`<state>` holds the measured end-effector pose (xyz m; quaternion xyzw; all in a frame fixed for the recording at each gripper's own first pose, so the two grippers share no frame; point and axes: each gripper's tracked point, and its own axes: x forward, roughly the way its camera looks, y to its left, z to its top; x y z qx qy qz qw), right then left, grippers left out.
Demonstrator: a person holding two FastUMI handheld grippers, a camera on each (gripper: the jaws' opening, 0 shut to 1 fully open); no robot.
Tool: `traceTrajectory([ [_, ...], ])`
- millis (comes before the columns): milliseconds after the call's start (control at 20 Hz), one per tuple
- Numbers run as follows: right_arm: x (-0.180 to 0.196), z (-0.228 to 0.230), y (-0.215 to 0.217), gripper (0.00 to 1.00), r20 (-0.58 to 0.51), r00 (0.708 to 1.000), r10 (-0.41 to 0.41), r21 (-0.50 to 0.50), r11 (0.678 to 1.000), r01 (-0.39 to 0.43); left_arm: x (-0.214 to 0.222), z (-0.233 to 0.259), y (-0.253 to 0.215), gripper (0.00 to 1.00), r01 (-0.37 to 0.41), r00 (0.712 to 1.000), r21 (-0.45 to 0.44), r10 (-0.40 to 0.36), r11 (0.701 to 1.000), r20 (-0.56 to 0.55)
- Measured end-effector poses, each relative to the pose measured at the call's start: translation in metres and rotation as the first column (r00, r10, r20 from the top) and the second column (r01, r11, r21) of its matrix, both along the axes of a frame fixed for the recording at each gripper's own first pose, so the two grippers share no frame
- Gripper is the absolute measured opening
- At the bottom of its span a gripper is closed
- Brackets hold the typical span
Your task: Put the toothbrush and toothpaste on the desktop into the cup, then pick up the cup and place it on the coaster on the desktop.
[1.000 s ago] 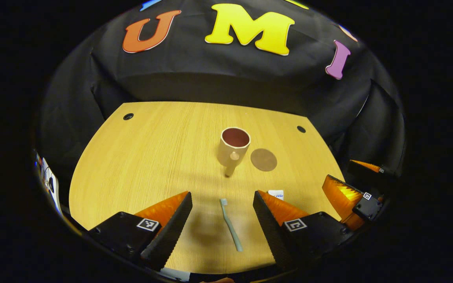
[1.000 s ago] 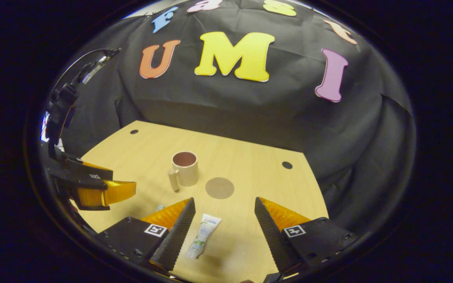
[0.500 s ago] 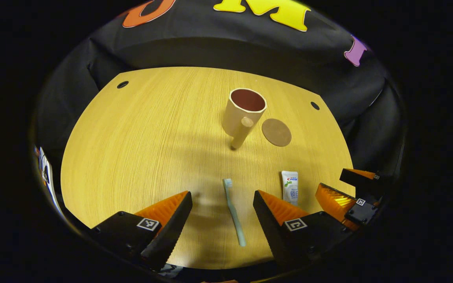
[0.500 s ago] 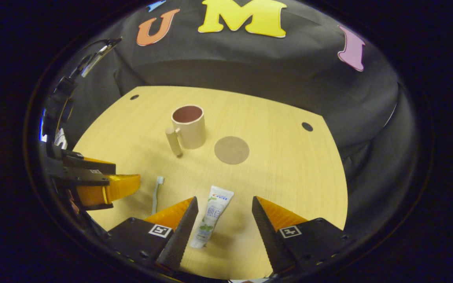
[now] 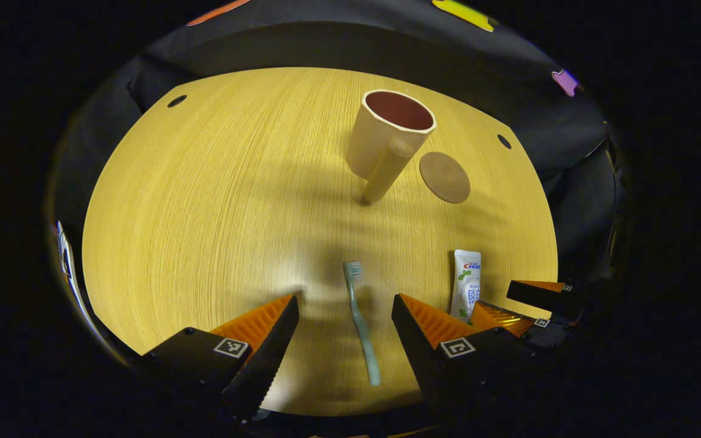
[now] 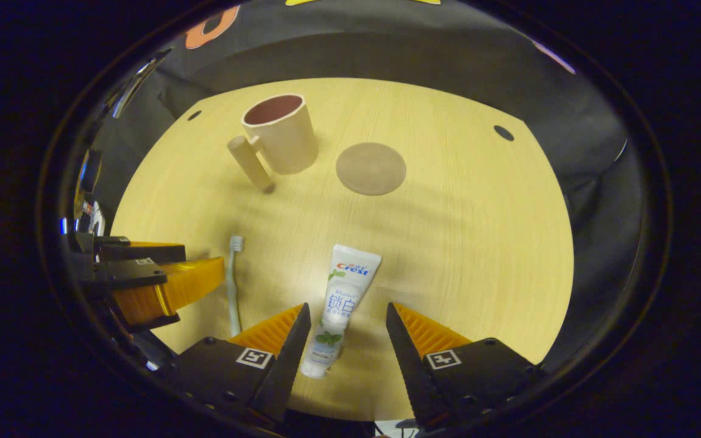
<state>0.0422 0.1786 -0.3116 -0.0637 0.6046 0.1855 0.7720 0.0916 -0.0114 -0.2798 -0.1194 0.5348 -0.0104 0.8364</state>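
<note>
Both grippers have dropped closer to the desktop [image 5: 204, 201] since a second ago, so the booth wall has slid up out of the views and the wooden top now spreads wide; two small dark holes sit at its far corners; in the left gripper view the cup [image 5: 384, 137] stands upright at the far middle, pale outside and dark red inside, with a peg-like handle pointing toward the near side; the round brown coaster [image 5: 445, 177] lies flat just right of the cup, apart from it; the left gripper [image 5: 344, 319] hangs over the near edge with its fingers spread wide, touching nothing; the toothbrush [image 5: 361, 322] lies flat between them, bristle head toward the far side; in the right gripper view the right gripper [image 6: 344, 325] is likewise spread wide and holds nothing; the toothpaste [image 6: 339, 304] lies flat between its fingers, flat crimped end far, cap end near; the toothbrush [image 6: 233, 283] lies left of the tube, well apart from it, beside the left gripper [image 6: 162, 286] at the left edge.
</note>
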Motion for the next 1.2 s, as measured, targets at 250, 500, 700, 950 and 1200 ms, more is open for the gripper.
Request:
traceTrajectory([
  [250, -0.001, -0.016, 0.002, 0.65, -0.087, 0.996, -0.031, -0.007, 1.0, 0.031, -0.006, -0.012, -0.006, 0.96, -0.037, 0.993, -0.019, 0.035, 0.999, -0.112],
  [500, -0.007, -0.03, 0.008, 0.61, -0.17, 0.981, -0.091, 0.0, 0.996, 0.092, -0.01, -0.009, -0.016, 0.85, -0.081, 0.975, -0.038, 0.072, 0.996, -0.209],
  [700, -0.009, -0.035, 0.016, 0.43, -0.2, 0.972, -0.125, -0.001, 0.992, 0.127, 0.003, 0.013, -0.017, 0.6, -0.068, 0.975, -0.005, 0.065, 0.998, -0.215],
  [950, -0.008, -0.036, 0.016, 0.29, -0.202, 0.968, -0.15, 0.016, 0.988, 0.156, 0.021, 0.048, -0.011, 0.25, -0.094, 0.972, -0.005, 0.091, 0.996, -0.218],
  [1200, -0.007, -0.035, 0.015, 0.13, -0.191, 0.964, -0.187, 0.043, 0.979, 0.199, 0.045, 0.097, -0.026, 0.1, -0.074, 0.982, -0.129, 0.05, 0.989, -0.182],
])
